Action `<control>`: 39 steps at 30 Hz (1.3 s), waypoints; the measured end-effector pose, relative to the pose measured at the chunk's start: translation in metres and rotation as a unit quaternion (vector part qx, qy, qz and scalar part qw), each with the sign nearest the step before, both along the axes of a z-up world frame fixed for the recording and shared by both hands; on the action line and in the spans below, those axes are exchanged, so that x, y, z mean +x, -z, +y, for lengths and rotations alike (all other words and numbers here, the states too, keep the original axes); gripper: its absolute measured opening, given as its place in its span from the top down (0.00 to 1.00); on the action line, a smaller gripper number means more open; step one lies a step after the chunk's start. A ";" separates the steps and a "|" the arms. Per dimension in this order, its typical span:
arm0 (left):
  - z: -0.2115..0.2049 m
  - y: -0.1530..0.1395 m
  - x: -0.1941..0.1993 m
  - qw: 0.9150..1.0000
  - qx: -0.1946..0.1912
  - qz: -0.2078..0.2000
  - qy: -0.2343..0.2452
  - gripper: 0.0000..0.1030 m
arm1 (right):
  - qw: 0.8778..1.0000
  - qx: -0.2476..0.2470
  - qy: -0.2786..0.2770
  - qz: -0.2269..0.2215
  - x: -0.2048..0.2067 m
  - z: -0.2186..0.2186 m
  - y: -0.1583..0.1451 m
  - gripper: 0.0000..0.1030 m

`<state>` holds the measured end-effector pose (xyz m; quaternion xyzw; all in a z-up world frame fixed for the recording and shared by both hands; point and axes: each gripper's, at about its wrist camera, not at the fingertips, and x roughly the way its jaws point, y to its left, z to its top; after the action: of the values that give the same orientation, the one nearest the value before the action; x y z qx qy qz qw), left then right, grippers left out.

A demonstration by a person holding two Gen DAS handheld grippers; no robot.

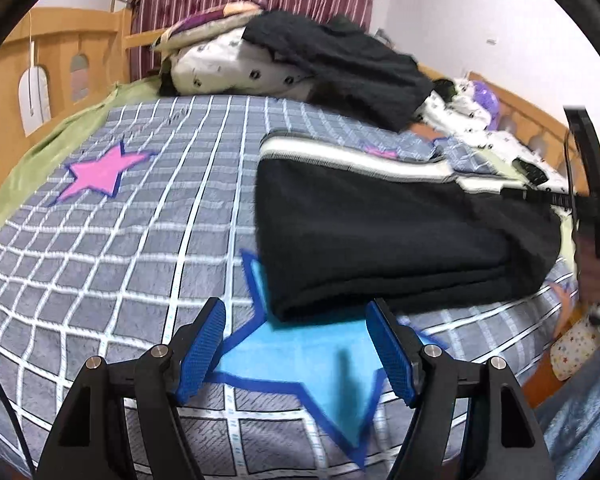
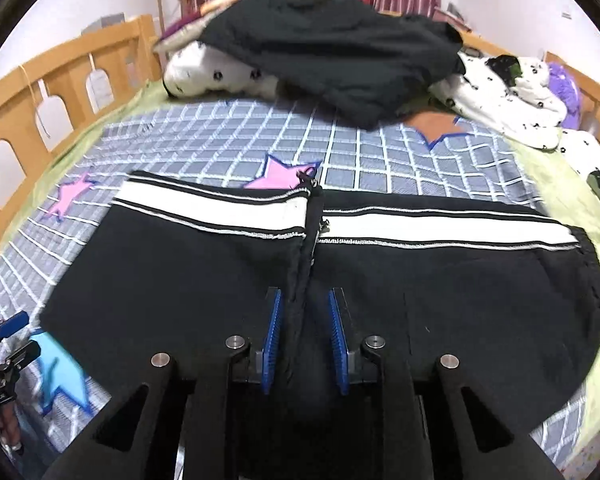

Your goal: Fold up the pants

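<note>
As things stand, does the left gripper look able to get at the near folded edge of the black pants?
Probably yes. The left gripper is open, and the folded edge of the black pants lies just ahead of its fingertips on the blanket, with nothing between them.

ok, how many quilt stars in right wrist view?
4: left pink star; second pink star behind the pants; orange star far back; blue star bottom left. Pants may hide more.
</note>
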<state>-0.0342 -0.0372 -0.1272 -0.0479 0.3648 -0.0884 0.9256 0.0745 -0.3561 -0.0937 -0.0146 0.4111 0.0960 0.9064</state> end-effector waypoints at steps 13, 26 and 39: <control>-0.020 0.039 0.061 0.995 0.008 0.090 -0.048 0.29 | 0.995 -0.046 -0.036 0.077 -0.022 0.023 0.056 0.68; -0.001 -0.038 0.072 0.997 0.001 0.069 -0.028 0.31 | 0.988 0.014 0.148 -0.032 -0.023 -0.094 -0.047 0.36; 0.031 0.012 0.127 0.987 -0.100 0.126 -0.018 0.31 | 0.954 0.057 0.294 0.013 -0.035 -0.256 0.007 0.36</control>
<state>0.0928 -0.0066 -0.1392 -0.1579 0.4669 -0.1007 0.8643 0.0396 -0.6124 -0.1007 0.1603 0.4023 -0.1515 0.8885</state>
